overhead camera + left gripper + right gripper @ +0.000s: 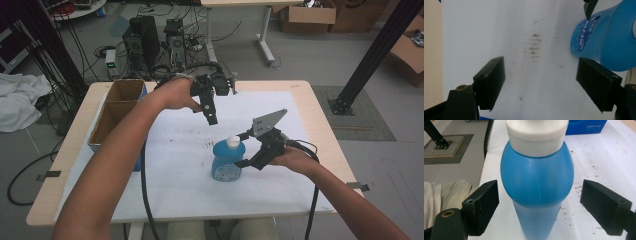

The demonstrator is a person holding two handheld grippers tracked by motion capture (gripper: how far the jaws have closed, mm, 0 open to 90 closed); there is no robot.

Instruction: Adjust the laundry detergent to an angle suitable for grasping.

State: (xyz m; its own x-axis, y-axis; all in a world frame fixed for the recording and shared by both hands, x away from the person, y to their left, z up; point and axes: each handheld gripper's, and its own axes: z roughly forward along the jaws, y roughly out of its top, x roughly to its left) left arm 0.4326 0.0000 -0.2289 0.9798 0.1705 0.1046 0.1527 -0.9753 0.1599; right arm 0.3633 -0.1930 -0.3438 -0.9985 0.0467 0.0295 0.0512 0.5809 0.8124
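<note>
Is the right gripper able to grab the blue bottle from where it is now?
Probably yes. The right gripper is open with a jaw on each side of the blue bottle, and nothing sits between the jaws and the bottle. Closing should catch it below its white cap.

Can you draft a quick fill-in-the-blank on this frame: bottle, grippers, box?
1. The bottle has a blue body and a ____ cap.
2. The right gripper is open, one jaw on each side of the ____.
3. The left gripper holds ____.
4. The cardboard box stands at the table's ____ edge.

Missing words: white; bottle; nothing; left
</note>
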